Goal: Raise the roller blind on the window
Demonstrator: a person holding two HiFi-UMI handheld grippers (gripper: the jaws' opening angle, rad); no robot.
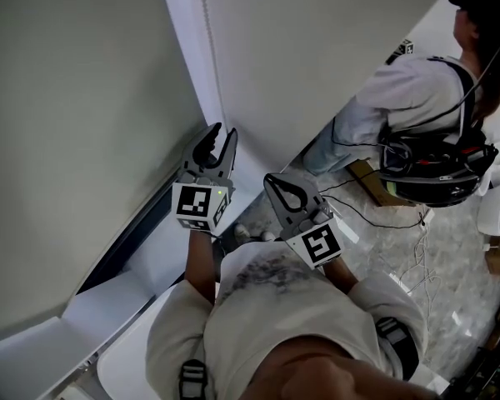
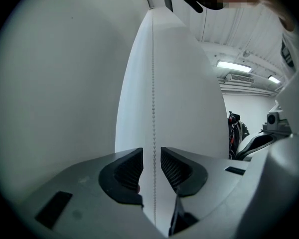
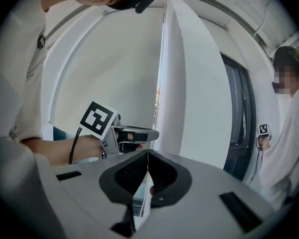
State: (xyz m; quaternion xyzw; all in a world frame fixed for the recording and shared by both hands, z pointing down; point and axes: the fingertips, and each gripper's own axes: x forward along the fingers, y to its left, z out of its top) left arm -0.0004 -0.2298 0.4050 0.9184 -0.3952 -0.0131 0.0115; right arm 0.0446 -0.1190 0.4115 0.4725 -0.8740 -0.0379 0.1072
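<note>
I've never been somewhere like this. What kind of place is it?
Probably a workroom or lab, beside a window. A roller blind with a bead chain hangs here, strip lights run along the ceiling, and another person wears a harness with cables.

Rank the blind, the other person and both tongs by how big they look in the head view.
1. blind
2. other person
3. left tongs and right tongs: they look alike, so no ranking between them.

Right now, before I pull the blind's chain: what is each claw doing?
Left claw: open, bead chain between its jaws.
Right claw: closed; chain hold cannot be told.
</note>
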